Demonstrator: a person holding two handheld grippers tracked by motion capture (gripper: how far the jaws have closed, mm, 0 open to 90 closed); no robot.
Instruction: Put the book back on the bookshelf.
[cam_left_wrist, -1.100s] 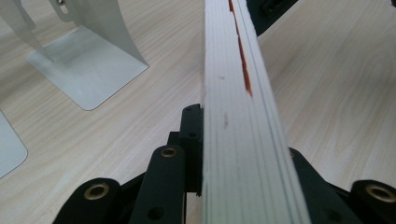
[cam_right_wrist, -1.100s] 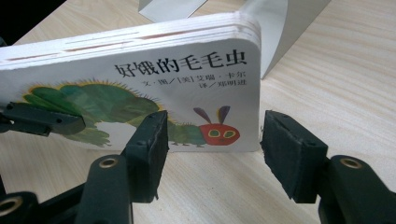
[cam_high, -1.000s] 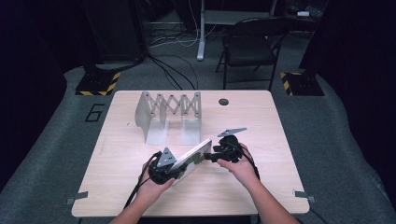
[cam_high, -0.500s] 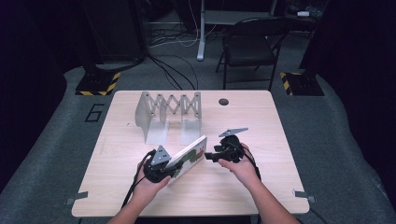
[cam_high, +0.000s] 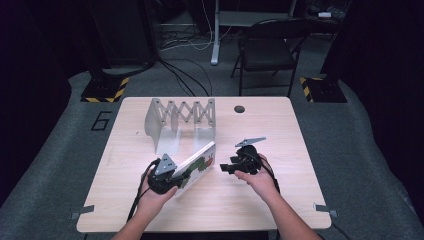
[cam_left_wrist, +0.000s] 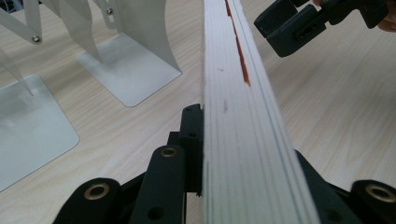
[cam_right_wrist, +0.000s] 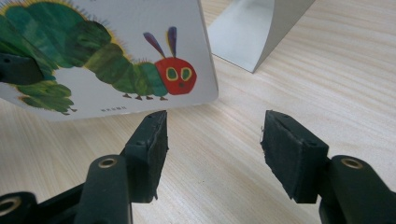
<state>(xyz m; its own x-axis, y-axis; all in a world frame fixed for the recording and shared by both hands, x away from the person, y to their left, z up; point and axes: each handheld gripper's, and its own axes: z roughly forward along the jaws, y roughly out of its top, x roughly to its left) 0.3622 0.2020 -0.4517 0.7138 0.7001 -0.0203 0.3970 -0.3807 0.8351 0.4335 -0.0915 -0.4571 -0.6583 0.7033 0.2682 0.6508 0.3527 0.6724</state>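
A picture book (cam_high: 199, 161) with a green caterpillar on its white cover (cam_right_wrist: 116, 56) is held up off the table, tilted on edge. My left gripper (cam_high: 167, 177) is shut on its lower end, and the jaws clamp the page block (cam_left_wrist: 233, 116) from both sides. My right gripper (cam_high: 227, 166) hovers just right of the book's far corner, open, with bare tabletop between its pads (cam_right_wrist: 149, 140). From the left gripper view, the right gripper (cam_left_wrist: 299, 28) sits beside the book's top edge, apart from it.
A metal expanding book rack (cam_high: 180, 117) stands behind the book at the table's middle back; its flat base plates (cam_left_wrist: 126, 70) lie close to the left gripper. A small dark hole (cam_high: 239, 108) marks the tabletop at the back. A folding chair (cam_high: 265, 50) stands beyond the table.
The left gripper and the book have shifted slightly left, widening the gap to the right gripper. The right hand has stayed put.
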